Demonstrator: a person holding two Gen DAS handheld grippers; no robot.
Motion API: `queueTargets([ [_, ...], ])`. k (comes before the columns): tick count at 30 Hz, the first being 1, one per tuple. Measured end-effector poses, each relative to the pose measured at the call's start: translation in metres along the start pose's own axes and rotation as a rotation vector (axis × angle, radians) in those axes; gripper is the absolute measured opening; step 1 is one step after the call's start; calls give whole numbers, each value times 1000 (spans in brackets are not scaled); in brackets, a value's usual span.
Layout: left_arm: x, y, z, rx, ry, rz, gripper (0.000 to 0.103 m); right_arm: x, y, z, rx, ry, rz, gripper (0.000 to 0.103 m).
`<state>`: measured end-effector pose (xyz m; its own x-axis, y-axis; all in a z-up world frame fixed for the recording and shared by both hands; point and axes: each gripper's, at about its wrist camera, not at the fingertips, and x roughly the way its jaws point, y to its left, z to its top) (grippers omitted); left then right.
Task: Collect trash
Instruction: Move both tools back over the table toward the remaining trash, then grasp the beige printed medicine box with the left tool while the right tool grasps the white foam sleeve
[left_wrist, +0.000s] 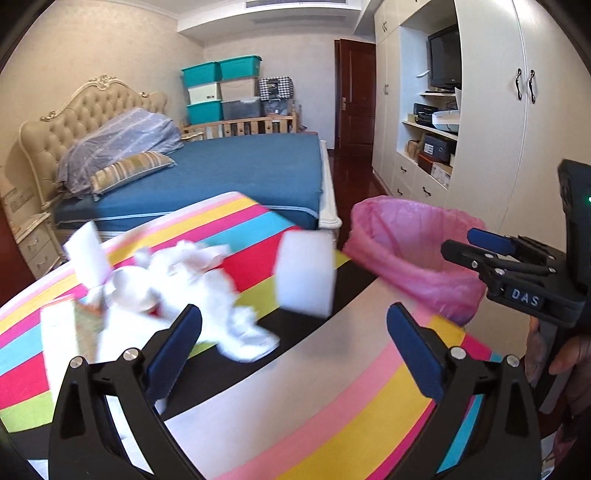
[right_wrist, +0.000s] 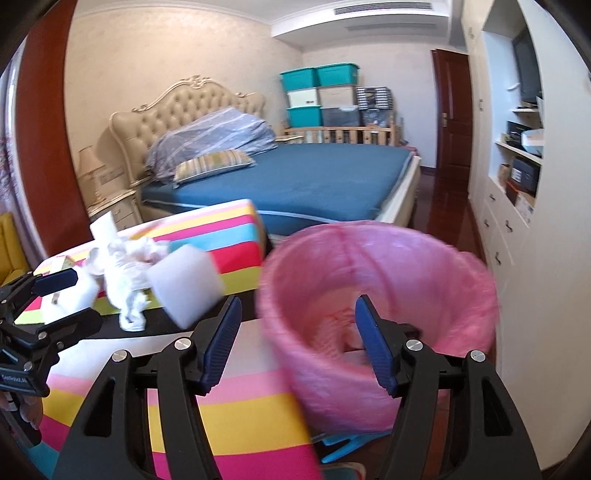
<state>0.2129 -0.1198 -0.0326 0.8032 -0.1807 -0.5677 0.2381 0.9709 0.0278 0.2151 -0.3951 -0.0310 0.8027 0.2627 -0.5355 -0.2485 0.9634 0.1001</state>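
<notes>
A blue bed (left_wrist: 258, 166) fills the upper middle of the left wrist view, with the striped tabletop (left_wrist: 314, 387) spread across the lower half. The pink-lined trash bin (right_wrist: 376, 295) sits at centre right of the right wrist view, just beside the table edge. Crumpled white tissue (left_wrist: 184, 280) lies at centre left on the stripes, a white foam block (left_wrist: 304, 273) just right of it. The left gripper (left_wrist: 291, 347) stands with jaws wide apart and empty; the right gripper (right_wrist: 295, 343) is also apart, holding nothing, its far finger before the bin's mouth
</notes>
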Motion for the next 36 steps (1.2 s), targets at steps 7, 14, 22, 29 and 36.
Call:
queueTargets([
  [7,-49,66,-29,-76,-51,135,97,4,45,-4,-13,26,47,64],
  [14,-73,145,-48,-230,-26,239,97,7,94,-12,-40,40,105,67],
  [22,-68,185,-48,-316,7,245,97,10,142,-17,-97,59,164,67],
  [29,-32,177,-32,-277,69,275,90,10,161,-21,-122,77,180,67],
  [36,-21,193,-46,-284,145,237,48,11,182,-22,-131,96,203,67],
])
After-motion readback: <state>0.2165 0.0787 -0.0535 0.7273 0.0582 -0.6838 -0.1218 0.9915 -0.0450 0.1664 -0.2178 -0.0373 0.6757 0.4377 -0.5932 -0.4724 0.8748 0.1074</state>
